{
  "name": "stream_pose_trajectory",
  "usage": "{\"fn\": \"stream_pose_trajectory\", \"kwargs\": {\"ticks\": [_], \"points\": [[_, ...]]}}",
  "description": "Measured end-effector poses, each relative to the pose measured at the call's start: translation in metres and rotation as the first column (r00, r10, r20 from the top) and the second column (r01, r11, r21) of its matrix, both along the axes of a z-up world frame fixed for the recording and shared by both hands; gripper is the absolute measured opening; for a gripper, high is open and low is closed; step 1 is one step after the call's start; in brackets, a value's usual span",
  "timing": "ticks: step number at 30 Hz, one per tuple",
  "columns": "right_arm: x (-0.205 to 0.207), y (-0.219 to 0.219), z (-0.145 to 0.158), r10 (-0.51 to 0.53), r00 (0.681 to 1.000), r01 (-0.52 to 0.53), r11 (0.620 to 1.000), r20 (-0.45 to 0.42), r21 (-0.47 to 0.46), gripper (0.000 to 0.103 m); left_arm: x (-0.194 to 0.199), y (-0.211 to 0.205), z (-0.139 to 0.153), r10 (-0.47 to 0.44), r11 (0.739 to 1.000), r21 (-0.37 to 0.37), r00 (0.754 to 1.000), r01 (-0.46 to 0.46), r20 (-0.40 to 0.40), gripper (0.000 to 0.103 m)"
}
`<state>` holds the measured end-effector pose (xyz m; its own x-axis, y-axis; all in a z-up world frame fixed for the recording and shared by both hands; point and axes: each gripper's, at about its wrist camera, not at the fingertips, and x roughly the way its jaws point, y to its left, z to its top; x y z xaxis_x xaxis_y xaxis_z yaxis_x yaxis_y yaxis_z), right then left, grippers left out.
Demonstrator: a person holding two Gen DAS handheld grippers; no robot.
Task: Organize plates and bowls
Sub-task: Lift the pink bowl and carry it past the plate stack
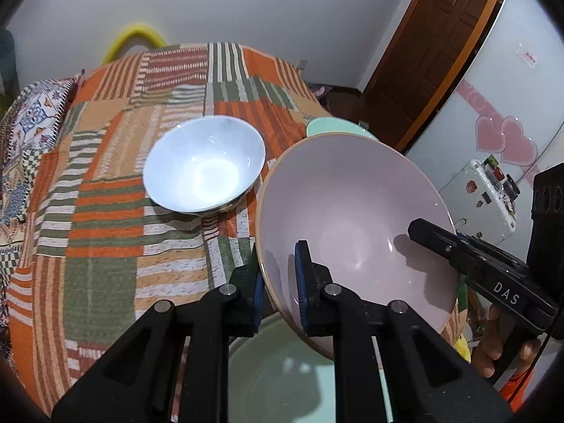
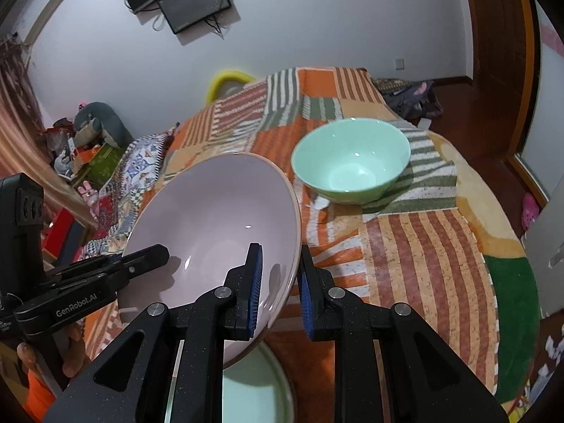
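Both grippers, left gripper (image 1: 278, 282) and right gripper (image 2: 278, 289), are pinching opposite rims of the large pale-lilac ceramic bowl (image 1: 352, 211), sharing its weight, tilted above a mint-green plate (image 1: 282, 380); white bowl (image 1: 204, 165) and mint-green bowl (image 2: 352, 165) are waiting on the patchwork-covered worktop (image 1: 105, 211).
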<state>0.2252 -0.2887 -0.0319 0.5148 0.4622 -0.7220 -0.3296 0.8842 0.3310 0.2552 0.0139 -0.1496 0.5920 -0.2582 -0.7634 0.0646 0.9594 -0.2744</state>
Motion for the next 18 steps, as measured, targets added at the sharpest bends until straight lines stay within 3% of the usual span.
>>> {"fn": "stream_pose_trajectory", "kwargs": {"ticks": [18], "points": [[-0.042, 0.033, 0.035, 0.112, 0.988, -0.115, 0.993, 0.105, 0.025, 0.018, -0.085, 0.036, 0.057, 0.097, 0.995, -0.007, 0.987, -0.097, 0.126, 0.015]]}}
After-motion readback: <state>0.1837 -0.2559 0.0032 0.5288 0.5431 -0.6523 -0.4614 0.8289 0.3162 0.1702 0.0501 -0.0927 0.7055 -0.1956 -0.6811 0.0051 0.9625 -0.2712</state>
